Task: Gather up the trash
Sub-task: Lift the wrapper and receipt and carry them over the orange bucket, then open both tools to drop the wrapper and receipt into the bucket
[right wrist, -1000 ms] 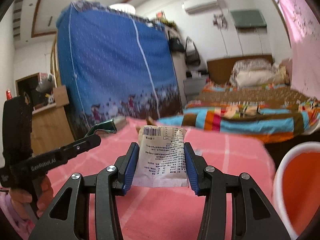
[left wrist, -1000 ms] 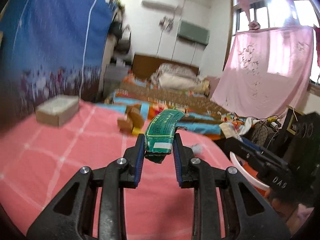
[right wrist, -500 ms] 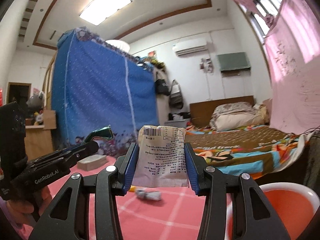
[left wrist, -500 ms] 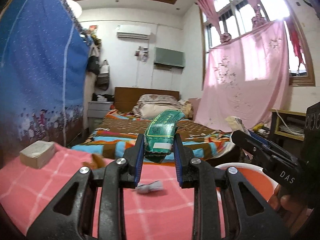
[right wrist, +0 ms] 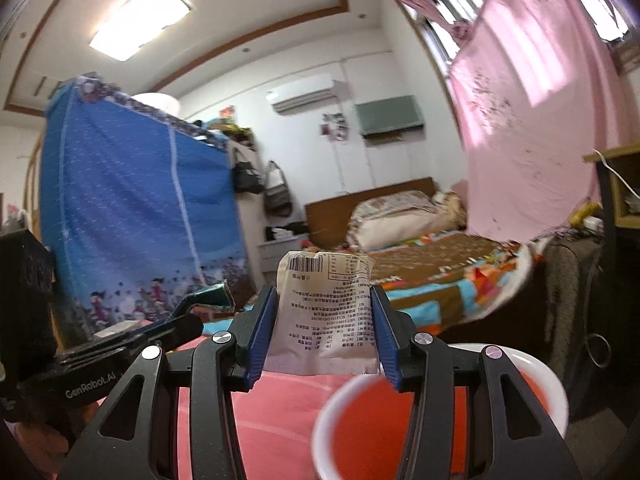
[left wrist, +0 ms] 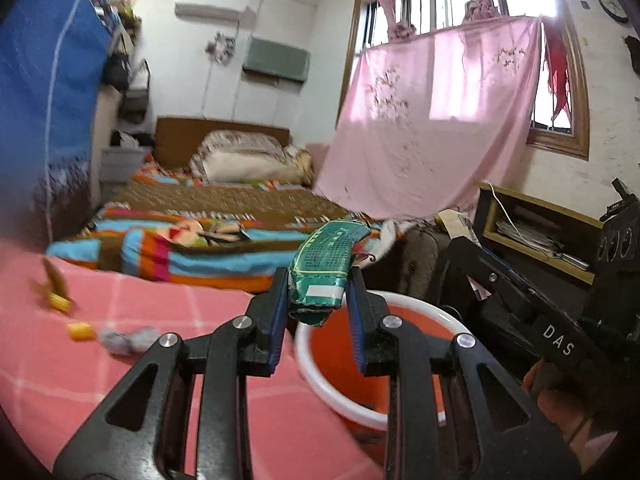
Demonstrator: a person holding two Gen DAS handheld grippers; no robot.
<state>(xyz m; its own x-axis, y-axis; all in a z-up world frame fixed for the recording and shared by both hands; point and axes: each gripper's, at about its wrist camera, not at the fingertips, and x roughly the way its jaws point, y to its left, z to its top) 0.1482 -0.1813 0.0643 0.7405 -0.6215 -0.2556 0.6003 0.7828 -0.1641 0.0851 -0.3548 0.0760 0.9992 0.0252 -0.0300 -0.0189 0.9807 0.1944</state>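
Grippers — two: your left gripper (left wrist: 318, 304) clamps one green wrapper (left wrist: 326, 264), right gripper (right wrist: 324, 334) one white packet (right wrist: 325, 316) — above one orange bin (right wrist: 554, 376).

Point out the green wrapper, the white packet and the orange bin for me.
green wrapper (left wrist: 326, 266), left wrist view, dotted face.
white packet (right wrist: 325, 312), right wrist view, printed face.
orange bin (left wrist: 336, 354), left wrist view, inner wall.

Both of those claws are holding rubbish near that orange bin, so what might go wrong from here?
The green wrapper in the left gripper hangs near the bin's white rim, so it might drop onto the pink cloth. The white packet in the right gripper is light and may flutter past. Both grippers crowd one bin and might bump.
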